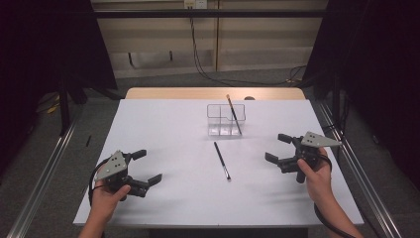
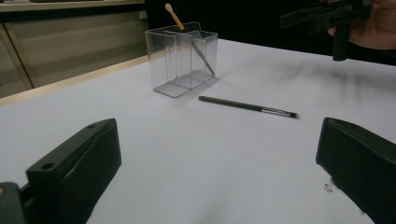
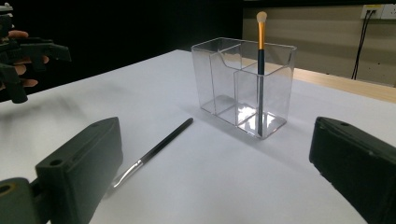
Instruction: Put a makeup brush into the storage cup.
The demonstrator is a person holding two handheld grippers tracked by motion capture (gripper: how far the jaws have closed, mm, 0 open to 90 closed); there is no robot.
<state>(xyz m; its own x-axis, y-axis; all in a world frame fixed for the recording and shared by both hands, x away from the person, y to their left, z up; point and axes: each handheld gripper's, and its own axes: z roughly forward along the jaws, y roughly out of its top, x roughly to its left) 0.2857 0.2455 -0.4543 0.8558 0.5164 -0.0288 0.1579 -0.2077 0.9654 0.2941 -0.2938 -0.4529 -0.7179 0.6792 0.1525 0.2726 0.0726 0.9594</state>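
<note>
A clear plastic organiser [image 1: 226,119] [image 2: 183,59] [image 3: 243,87] with several compartments stands at the table's far middle. A makeup brush with a gold ferrule [image 1: 234,113] [image 3: 260,56] leans upright in its right compartment. A second, dark thin brush [image 1: 222,159] [image 2: 247,106] [image 3: 152,151] lies flat on the white table in front of the organiser. My left gripper [image 1: 147,167] hovers open at the near left, empty. My right gripper [image 1: 276,148] is open at the right, empty, a hand's width from the lying brush.
The white tabletop [image 1: 163,124] ends in a wooden strip [image 1: 213,92] at the far edge. Metal rails [image 1: 44,163] run along both sides of the table. Cables [image 1: 208,69] hang from the wall behind.
</note>
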